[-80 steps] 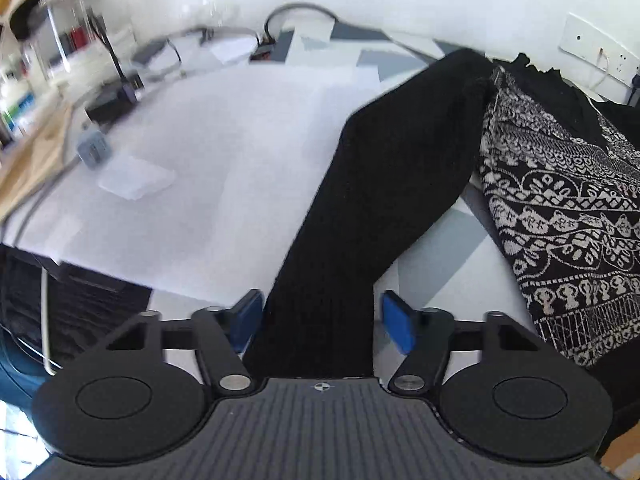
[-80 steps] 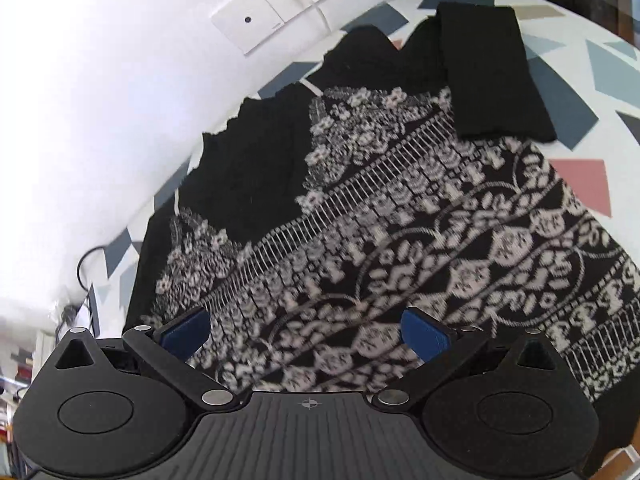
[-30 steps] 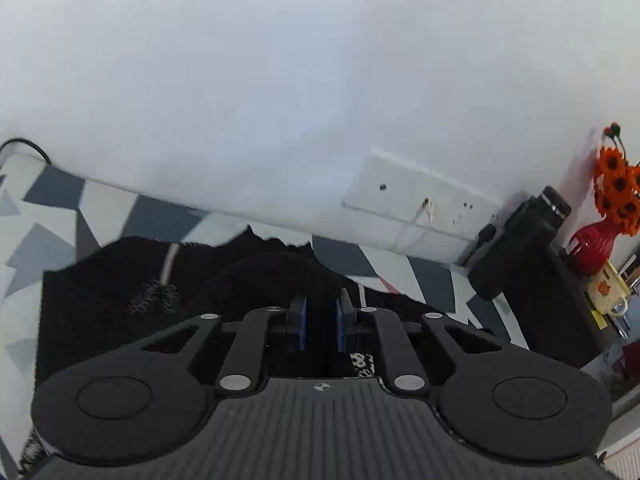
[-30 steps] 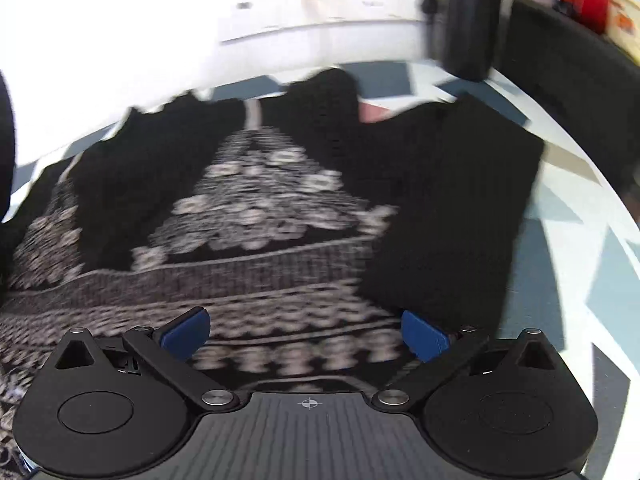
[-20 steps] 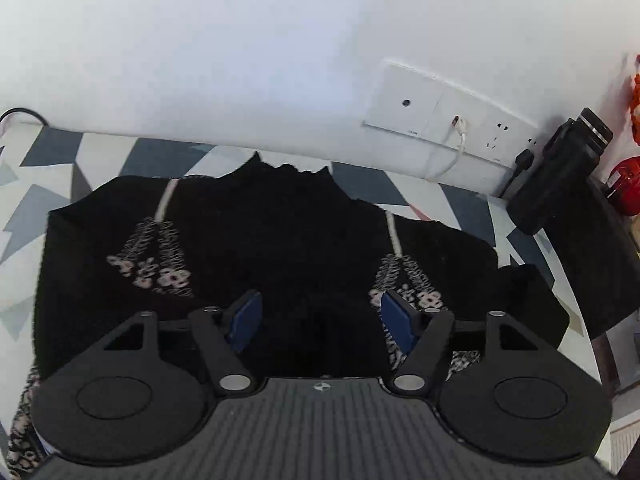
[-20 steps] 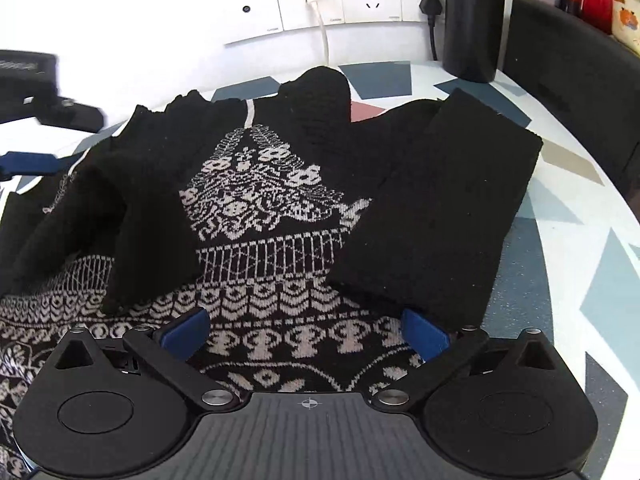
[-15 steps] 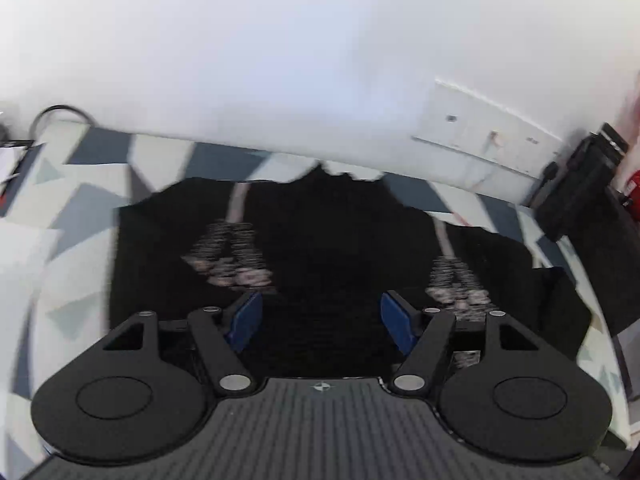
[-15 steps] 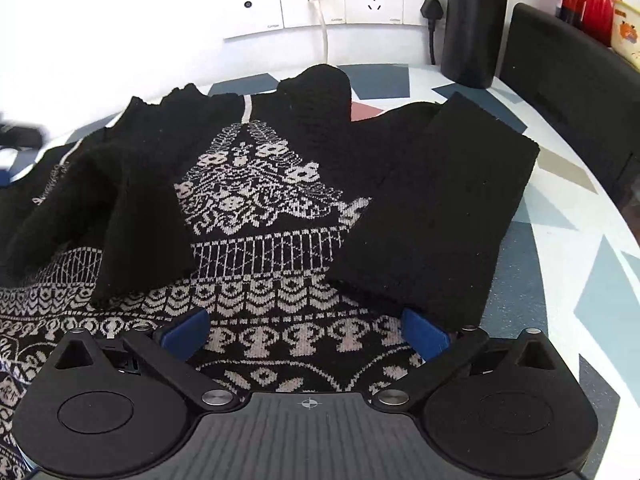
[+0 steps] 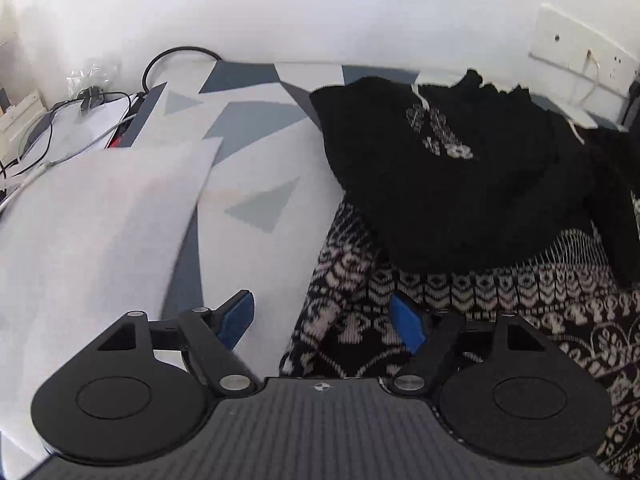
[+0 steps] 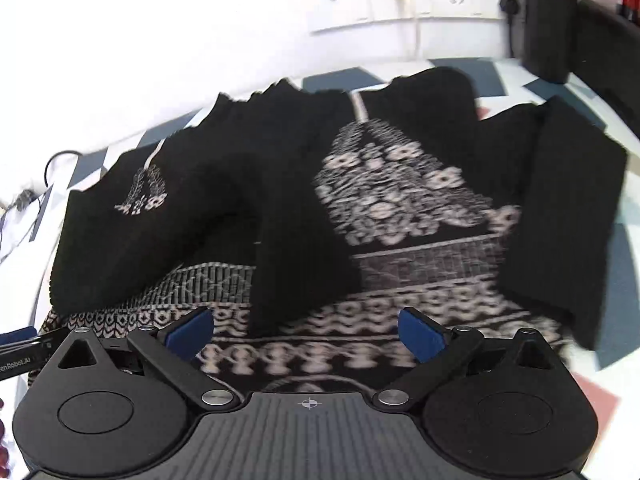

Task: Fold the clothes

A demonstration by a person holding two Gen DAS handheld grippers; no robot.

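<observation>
— Look at that sweater (image 10: 400,200): black knit, with white flower and diamond bands across the chest and lower body, lying flat on the table (image 9: 256,168) close to the far wall.

— Both sleeves are folded in over the front, yes?

— Yes. The left sleeve (image 10: 304,248) lies bent across the chest, its cuff toward the near side; the right sleeve (image 10: 560,216) runs straight down the right edge, plain black.

— And the grippers?

— The left gripper (image 9: 322,320) hangs over the sweater's near left edge, its jaws just opened wide, blue pads apart. The patterned hem lies under the right-hand pad, bare table under the other, nothing pinched. The right gripper (image 10: 306,332) is spread wide too, above the patterned lower body, gripping nothing.

— What's around it?

— The table top has grey and blue triangles. A white sheet (image 9: 88,232) lies to the left of the sweater, apart from it, with cables (image 9: 80,120) beyond it at the far left. On the wall there is a white socket strip (image 10: 408,0), and a dark cylinder (image 10: 548,20) stands at the far right.
</observation>
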